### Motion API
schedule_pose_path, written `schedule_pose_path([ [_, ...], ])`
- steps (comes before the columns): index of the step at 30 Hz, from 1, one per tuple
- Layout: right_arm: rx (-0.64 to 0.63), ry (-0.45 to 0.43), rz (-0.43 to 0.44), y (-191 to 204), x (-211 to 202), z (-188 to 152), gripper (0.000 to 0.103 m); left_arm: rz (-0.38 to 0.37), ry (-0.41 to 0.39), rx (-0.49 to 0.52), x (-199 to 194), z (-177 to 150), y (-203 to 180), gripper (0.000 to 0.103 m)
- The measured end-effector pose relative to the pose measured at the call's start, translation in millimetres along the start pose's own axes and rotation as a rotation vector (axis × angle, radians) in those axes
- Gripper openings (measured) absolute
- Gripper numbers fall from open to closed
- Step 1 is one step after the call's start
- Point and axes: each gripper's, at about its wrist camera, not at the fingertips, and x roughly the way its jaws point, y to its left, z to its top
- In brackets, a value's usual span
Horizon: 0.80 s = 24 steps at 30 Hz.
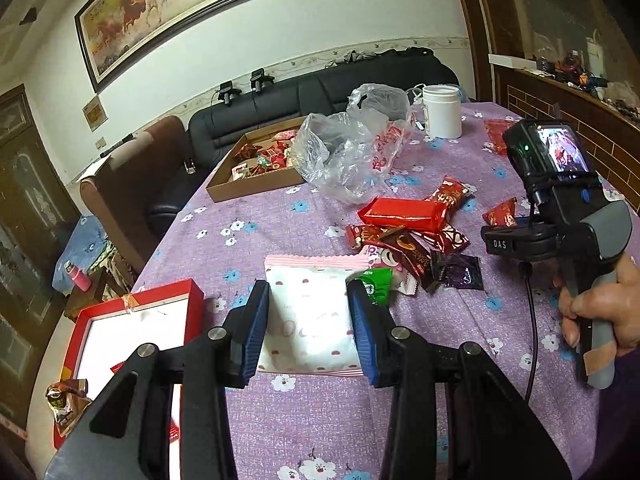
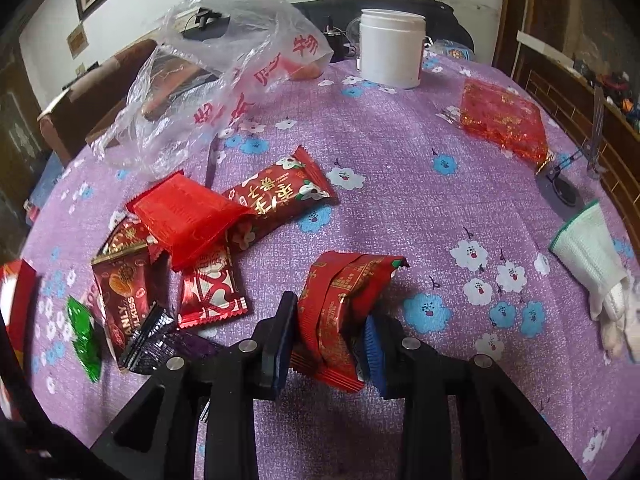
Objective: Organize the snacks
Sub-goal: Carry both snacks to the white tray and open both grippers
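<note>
Meanwhile each tool grips one snack: left tool [image 1: 308, 320] a pink-white packet [image 1: 310, 312], right tool [image 2: 330, 344] a red packet [image 2: 340, 304].

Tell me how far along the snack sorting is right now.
Early to midway, judging by the table. Done: the cardboard tray already holds some sweets, and the red box is nearly bare. In hand: the left gripper grips the pink-and-white packet; the right gripper pinches a red packet. Left: the pile of red wrappers, green candy and dark wrapper still loose on the tablecloth.
</note>
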Motion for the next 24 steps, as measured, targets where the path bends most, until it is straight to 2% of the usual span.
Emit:
schedule_pose_path([
  [9, 0.004, -0.011, -0.007, 0.9, -1.5, -3.0, 0.031, -0.004, 0.005, -0.020, 1.0, -2.5, 11.2, 0.037],
  [15, 0.128, -0.010, 0.033, -21.3, -3.1, 1.0, 0.030, -0.009, 0.004, -0.053, -0.2, -5.5, 28.2, 0.037],
  [20, 0.220, -0.082, 0.024, -33.0, -21.0, 3.7, 0.029, -0.011, -0.001, -0.081, -3.1, -9.5, 47.2, 0.037],
  [24, 0.237, -0.139, 0.065, -19.1, -42.8, 6.5, 0.029, -0.005, -0.006, -0.109, -5.3, -12.4, 64.4, 0.037],
])
